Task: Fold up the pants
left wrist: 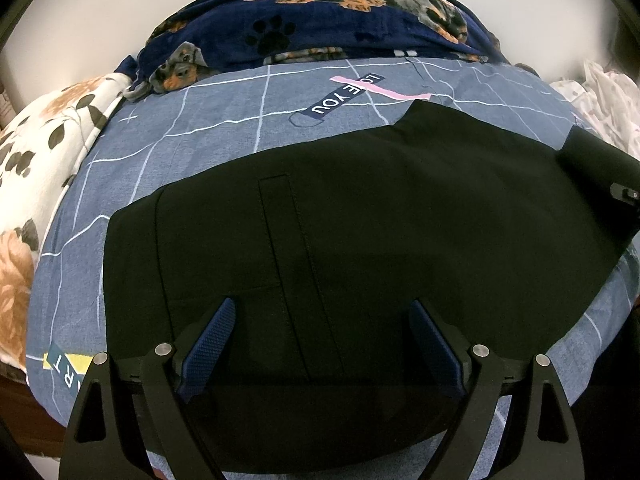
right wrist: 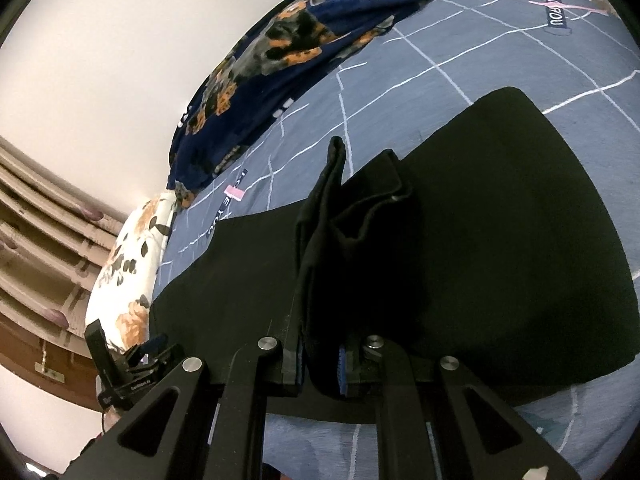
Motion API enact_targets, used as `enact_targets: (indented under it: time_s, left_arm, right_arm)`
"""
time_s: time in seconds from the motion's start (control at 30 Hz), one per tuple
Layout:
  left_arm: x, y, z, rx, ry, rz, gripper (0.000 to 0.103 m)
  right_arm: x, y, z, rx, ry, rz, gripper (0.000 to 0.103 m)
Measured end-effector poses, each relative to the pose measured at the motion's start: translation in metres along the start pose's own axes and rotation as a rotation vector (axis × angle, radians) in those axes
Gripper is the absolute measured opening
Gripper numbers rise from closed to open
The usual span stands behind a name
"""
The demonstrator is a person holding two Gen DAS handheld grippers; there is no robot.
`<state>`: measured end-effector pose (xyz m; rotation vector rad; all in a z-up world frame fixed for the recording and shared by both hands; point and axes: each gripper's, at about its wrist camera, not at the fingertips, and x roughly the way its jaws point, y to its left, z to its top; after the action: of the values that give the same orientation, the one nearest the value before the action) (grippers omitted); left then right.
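Black pants [left wrist: 360, 208] laid flat on a bed, one gripper spread above them, the other pinching a lifted fold.

The pants lie across the blue grid-patterned sheet [left wrist: 200, 120], stitched pocket seams facing up; a navy dog-print blanket [left wrist: 320, 20] is heaped along the far edge by the wall, and a floral pillow [left wrist: 44, 152] sits at the left end. The left gripper [left wrist: 320, 344] hangs over the near part of the pants with its blue-padded fingers [left wrist: 212, 344] wide apart, nothing between them. The right gripper [right wrist: 320, 364] is pressed together on a bunched end of the pants [right wrist: 500, 240], and the fabric stands up in folds beyond its fingertips.
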<state>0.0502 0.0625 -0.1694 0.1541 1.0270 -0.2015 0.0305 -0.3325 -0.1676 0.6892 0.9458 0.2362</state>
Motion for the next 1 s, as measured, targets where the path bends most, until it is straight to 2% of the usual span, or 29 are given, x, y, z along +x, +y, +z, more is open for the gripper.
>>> enact_targets:
  time_s: [1.0]
  left_arm:
    - [0.002, -0.003, -0.001, 0.006, 0.002, 0.005, 0.09]
  right_arm:
    - [0.016, 0.019, -0.008, -0.069, 0.041, -0.016, 0.012]
